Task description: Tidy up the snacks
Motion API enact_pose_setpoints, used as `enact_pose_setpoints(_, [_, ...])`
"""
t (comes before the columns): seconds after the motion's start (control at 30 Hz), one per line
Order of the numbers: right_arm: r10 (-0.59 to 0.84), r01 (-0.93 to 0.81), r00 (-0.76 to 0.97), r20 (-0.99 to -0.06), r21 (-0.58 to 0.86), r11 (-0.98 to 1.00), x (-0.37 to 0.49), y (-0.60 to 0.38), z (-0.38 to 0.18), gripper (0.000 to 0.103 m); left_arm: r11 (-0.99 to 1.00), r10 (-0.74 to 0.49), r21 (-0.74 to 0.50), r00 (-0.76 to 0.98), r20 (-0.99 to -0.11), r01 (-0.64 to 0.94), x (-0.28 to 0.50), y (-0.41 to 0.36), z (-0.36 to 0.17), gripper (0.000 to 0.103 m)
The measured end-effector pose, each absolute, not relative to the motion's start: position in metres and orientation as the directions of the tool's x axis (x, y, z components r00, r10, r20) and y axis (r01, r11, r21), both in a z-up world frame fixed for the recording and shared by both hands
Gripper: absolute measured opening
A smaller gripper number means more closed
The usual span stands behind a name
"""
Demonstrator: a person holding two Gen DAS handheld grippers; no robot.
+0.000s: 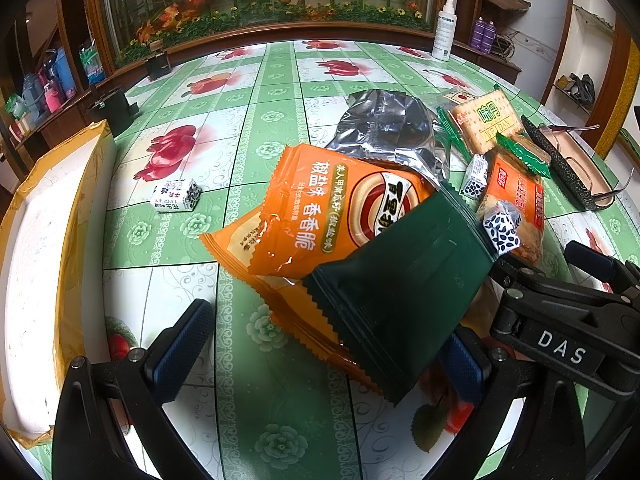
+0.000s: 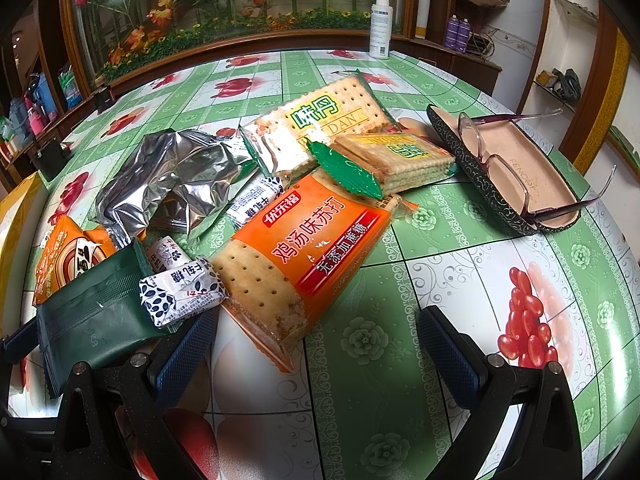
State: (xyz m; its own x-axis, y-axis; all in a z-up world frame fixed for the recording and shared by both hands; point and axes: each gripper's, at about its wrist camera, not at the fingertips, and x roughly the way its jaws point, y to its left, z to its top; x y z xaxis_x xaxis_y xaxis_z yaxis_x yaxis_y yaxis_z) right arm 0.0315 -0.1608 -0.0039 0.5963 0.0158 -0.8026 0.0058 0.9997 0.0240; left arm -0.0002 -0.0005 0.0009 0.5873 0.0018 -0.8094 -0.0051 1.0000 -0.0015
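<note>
A pile of snacks lies on the green floral tablecloth (image 1: 256, 128). In the left wrist view my left gripper (image 1: 324, 348) is open, its fingers either side of a dark green packet (image 1: 400, 288) that lies over an orange snack bag (image 1: 320, 208). A silver foil bag (image 1: 384, 124) and cracker packs (image 1: 484, 120) lie beyond. One wrapped candy (image 1: 176, 196) lies apart at the left. In the right wrist view my right gripper (image 2: 316, 344) is open, just before an orange soda cracker pack (image 2: 308, 252). White candies (image 2: 180, 288) rest on the green packet (image 2: 96, 312).
A yellow-edged white box (image 1: 44, 260) stands at the table's left edge. An open glasses case with glasses (image 2: 508, 168) lies right of the pile. A white spray bottle (image 2: 380, 28) stands at the back. Two black holders (image 1: 116, 108) sit at the far left.
</note>
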Motion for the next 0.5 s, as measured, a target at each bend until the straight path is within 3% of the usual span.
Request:
enact_pose_setpoints(0.23, [0.016, 0.006, 0.596, -0.803, 0.024, 1.000, 0.032, -0.161, -0.004, 0.102, 1.000, 0.010, 0.018, 0.582, -0.813, 0.009, 0.003, -0.003, 0.002, 0.103])
enact_pose_setpoints(0.4, [0.016, 0.008, 0.597, -0.802, 0.027, 1.000, 0.031, -0.161, -0.004, 0.102, 0.981, 0.099, 0.184, 0.672, -0.734, 0.057, -0.008, -0.014, 0.023, 0.102])
enact_pose_setpoints(0.5, [0.002, 0.029, 0.596, -0.803, 0.024, 0.999, 0.034, -0.161, -0.004, 0.102, 0.971, 0.088, 0.217, 0.687, -0.722, 0.104, -0.009, -0.019, 0.030, 0.102])
